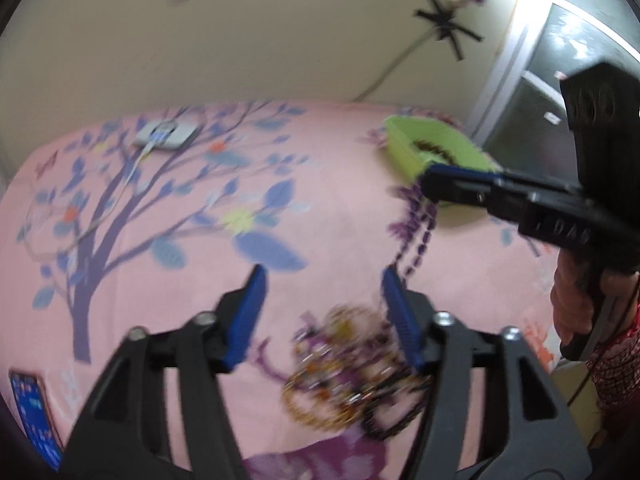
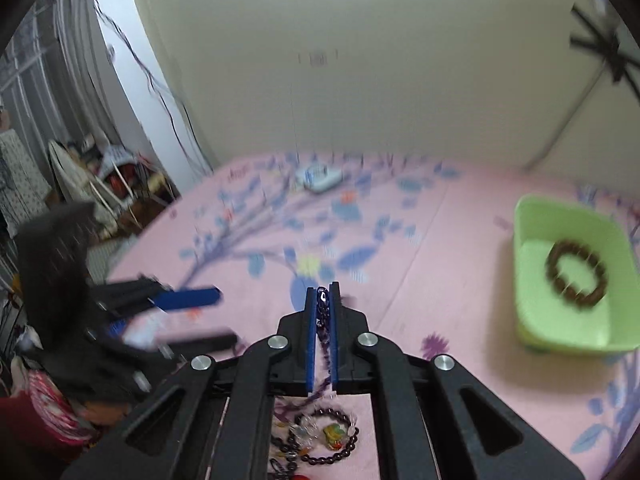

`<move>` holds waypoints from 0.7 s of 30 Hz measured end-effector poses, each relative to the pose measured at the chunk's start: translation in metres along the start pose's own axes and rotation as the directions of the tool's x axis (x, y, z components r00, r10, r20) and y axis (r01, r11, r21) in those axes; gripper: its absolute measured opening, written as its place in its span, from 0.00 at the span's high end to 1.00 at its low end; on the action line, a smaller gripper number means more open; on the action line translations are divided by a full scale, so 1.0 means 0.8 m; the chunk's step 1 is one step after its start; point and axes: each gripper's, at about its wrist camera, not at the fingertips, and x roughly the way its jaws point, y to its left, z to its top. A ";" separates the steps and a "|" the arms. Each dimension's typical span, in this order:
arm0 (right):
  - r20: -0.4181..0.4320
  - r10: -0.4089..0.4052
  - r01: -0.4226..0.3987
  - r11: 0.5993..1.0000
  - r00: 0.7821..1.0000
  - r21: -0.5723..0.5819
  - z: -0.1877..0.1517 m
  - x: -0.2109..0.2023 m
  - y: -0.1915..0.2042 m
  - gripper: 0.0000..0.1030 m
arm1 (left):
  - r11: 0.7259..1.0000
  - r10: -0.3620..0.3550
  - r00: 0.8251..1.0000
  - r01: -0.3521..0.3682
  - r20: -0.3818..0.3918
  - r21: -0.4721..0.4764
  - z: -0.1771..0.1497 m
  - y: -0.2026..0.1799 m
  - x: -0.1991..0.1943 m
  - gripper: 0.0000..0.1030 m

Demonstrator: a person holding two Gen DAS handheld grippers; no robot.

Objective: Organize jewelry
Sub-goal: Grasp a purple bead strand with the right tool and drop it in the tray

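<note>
Purple bead strand (image 2: 323, 320), seemingly a necklace, pinched by right fingers (image 2: 311, 336); left fingers (image 1: 250, 312) spread.

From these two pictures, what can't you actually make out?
- Left wrist view: the jewelry pile is motion-blurred; separate pieces cannot be counted.
- Left wrist view: the right gripper covers part of the green tray.
- Right wrist view: the purple bead strand is mostly hidden between the shut fingers; its length is unclear.

Pink bedsheet (image 1: 340, 208), blue-purple tree print; lime-green tray (image 2: 532, 224); brown bracelet (image 2: 576, 278).
</note>
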 end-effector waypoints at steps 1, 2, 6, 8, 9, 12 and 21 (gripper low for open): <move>0.022 -0.002 0.002 1.000 1.000 -0.004 0.008 -0.013 0.001 1.00 | 1.000 -0.013 1.000 0.013 0.023 0.025 0.008 -0.014 -0.002 0.35; 0.037 -0.005 0.005 1.000 0.999 -0.007 0.014 -0.021 0.001 1.00 | 0.998 -0.027 0.999 0.024 0.042 0.056 0.015 -0.029 -0.003 0.34; 0.110 -0.008 0.009 1.000 0.994 -0.009 0.039 -0.065 0.001 1.00 | 0.984 -0.056 0.994 0.041 0.089 0.172 0.043 -0.082 0.002 0.34; 0.144 -0.005 0.006 1.000 0.990 -0.004 0.051 -0.087 -0.003 1.00 | 0.975 -0.039 0.993 0.014 0.110 0.221 0.063 -0.107 0.012 0.34; 0.156 -0.007 0.007 1.000 0.988 -0.002 0.054 -0.096 -0.005 1.00 | 0.972 -0.038 0.992 0.009 0.122 0.235 0.075 -0.117 0.016 0.37; 0.195 -0.029 0.029 1.000 0.980 0.005 0.068 -0.121 -0.017 1.00 | 0.967 -0.071 0.992 0.044 0.102 0.253 0.107 -0.138 0.030 0.91; 0.238 -0.126 0.109 0.991 0.963 0.083 0.080 -0.146 -0.103 1.00 | 0.966 -0.052 0.993 0.024 0.104 0.256 0.186 -0.186 0.089 0.95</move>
